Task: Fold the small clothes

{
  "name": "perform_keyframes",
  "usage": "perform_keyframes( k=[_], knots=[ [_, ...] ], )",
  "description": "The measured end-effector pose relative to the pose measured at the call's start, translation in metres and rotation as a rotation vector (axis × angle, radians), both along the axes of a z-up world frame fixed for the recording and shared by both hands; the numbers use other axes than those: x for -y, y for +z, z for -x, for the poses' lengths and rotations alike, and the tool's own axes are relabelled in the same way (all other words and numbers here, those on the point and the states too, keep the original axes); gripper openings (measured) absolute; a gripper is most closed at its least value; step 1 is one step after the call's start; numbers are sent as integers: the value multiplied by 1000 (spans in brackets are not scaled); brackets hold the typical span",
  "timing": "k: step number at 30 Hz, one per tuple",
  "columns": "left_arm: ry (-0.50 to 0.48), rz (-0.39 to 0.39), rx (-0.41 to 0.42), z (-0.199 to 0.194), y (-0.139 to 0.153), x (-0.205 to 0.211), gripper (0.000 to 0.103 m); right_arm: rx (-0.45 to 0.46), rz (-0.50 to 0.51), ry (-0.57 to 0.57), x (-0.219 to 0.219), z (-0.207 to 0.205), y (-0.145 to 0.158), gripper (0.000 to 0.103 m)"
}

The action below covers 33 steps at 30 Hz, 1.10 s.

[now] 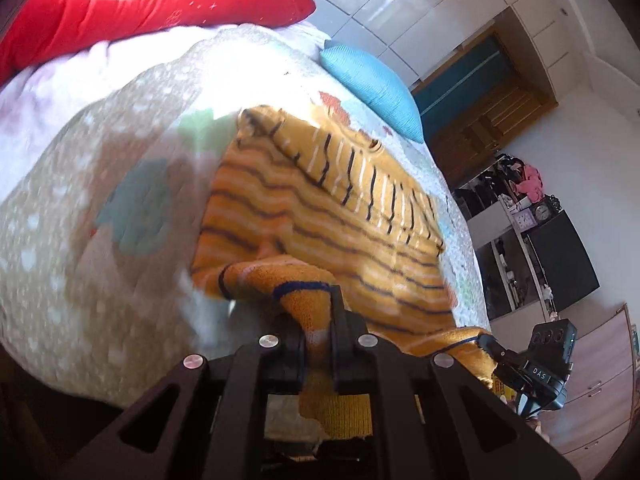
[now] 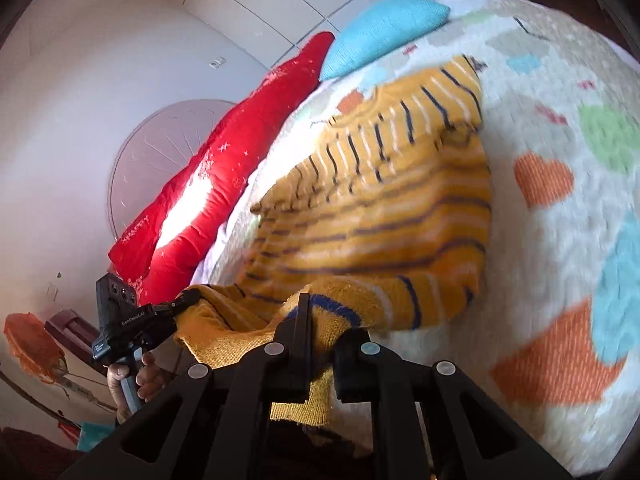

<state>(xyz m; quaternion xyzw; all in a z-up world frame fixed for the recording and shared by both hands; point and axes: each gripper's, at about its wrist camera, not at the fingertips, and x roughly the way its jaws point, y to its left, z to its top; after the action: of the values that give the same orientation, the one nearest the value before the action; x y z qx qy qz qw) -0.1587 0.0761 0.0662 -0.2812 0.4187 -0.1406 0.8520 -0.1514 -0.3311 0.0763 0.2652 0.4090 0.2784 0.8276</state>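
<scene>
Mustard-yellow knitted sweater with navy and white stripes [image 1: 320,216] lay mid-frame on the patterned bedspread [image 1: 100,240]; your left gripper [image 1: 318,320] and right gripper [image 2: 320,320] each clenched its near hem. Lift both corners evenly, fold away.

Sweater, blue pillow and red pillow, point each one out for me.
sweater [image 1: 320,216], left wrist view, on the striped body.
blue pillow [image 2: 380,28], right wrist view, on the middle of its face.
red pillow [image 2: 224,168], right wrist view, on its upper half.
</scene>
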Motion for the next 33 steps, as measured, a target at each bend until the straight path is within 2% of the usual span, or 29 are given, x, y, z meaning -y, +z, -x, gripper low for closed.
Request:
perform_keyframes(
  k=[3,5,7,9,11,12,13,14,15,17,21,24,28,31,33],
  knots=[
    [18,-46,39,-67,20,9,8,69,34,-24,-9,-64,27,9],
    [34,-49,19,-121,19,15,9,72,64,-56,-12,-113,30,12],
    [53,-43,-25,-172,6,18,9,29,105,-93,-12,-163,17,12],
    [73,-25,-73,-211,-9,16,11,-56,142,-139,-7,-206,-4,22],
    [81,62,-124,-233,-22,9,18,-122,122,-167,2,-231,-23,29],
    [82,115,-129,-237,-25,4,22,-143,77,-174,8,-237,-30,37],
    [84,147,-120,-237,-24,-1,34,-152,31,-185,13,-241,-34,42],
    [85,161,-99,-236,-21,-4,46,-148,4,-199,18,-243,-35,52],
    [88,157,-73,-234,-15,-6,51,-137,-2,-215,22,-245,-34,59],
    [101,105,-37,-231,-4,-10,59,-117,8,-237,27,-245,-28,62],
    [112,17,-18,-223,8,-18,62,-81,44,-274,36,-239,-13,66],
    [95,-82,-11,-209,11,-16,63,-37,118,-261,29,-223,4,66],
    [14,-286,37,-181,11,10,64,45,203,-144,-3,-187,15,66],
    [-92,-314,77,-164,4,33,64,44,200,-4,-34,-172,3,66],
    [-119,-362,57,-169,-5,46,64,19,264,25,-48,-179,-12,66]
  ],
)
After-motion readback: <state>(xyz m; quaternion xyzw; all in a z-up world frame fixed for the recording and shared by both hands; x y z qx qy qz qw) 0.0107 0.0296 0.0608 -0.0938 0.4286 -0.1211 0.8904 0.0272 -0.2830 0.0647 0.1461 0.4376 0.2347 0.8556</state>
